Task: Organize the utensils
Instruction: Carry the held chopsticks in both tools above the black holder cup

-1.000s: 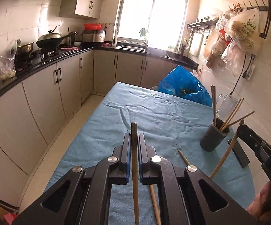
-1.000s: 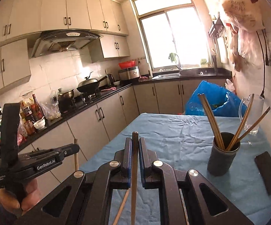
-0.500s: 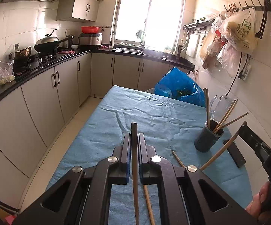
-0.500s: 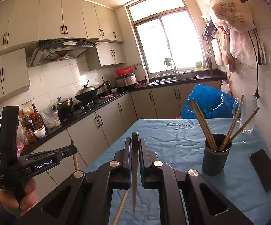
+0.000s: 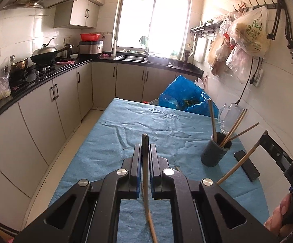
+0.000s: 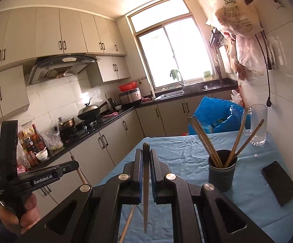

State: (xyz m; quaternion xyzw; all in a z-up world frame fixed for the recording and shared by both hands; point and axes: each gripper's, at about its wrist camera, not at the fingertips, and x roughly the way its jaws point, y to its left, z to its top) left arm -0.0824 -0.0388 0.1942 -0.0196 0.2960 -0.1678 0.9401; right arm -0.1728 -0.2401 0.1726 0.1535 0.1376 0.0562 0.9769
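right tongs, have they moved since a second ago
Yes. The right tongs, shut on a chopstick, have risen and tilted up: the dark cup sits lower in the right wrist view, with more ceiling showing.

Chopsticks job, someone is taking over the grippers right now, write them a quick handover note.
Left gripper: shut on one chopstick, held above the table.
Right gripper: shut on a dark chopstick, also in the air.
Holder cup stands on the blue cloth near the wall, beside a black phone and a glass mug.
Done: four chopsticks already stand in the cup.
Left: drop both held chopsticks into the cup. At least one more chopstick lies on the cloth near the grippers; pick it up too.
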